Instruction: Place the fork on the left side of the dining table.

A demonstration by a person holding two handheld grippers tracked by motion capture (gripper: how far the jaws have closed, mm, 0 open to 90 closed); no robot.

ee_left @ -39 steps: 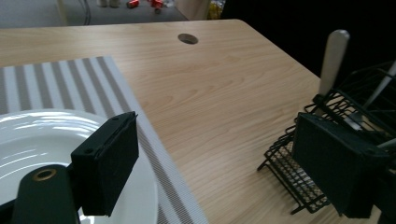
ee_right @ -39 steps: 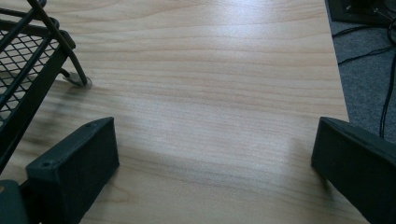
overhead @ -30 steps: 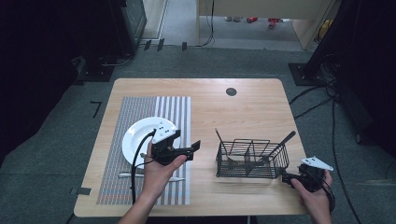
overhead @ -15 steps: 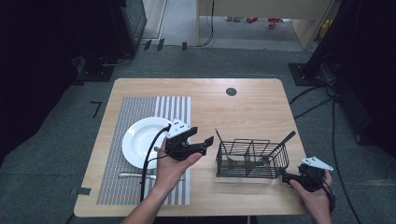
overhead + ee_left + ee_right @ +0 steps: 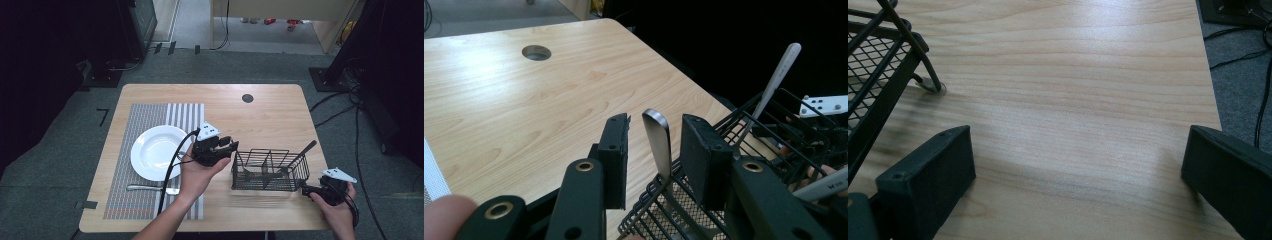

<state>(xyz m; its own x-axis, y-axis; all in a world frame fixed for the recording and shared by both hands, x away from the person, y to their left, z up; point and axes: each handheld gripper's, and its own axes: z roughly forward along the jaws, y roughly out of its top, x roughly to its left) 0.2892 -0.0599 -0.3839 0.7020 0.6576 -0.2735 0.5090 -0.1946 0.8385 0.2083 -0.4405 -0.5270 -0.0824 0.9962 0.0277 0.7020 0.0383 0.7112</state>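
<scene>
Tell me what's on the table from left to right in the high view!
White plate → left gripper → black wire basket → right gripper.

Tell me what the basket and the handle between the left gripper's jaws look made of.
Basket: black wire and fine mesh, matte, likely coated metal. Handle: smooth, grey, with a soft sheen, probably brushed steel; the left gripper straddles it, jaws apart.

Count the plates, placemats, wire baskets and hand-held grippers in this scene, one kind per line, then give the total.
White plate: 1
Striped placemat: 1
Black wire basket: 1
Grippers: 2, the left gripper and the right gripper
Total: 5
</scene>
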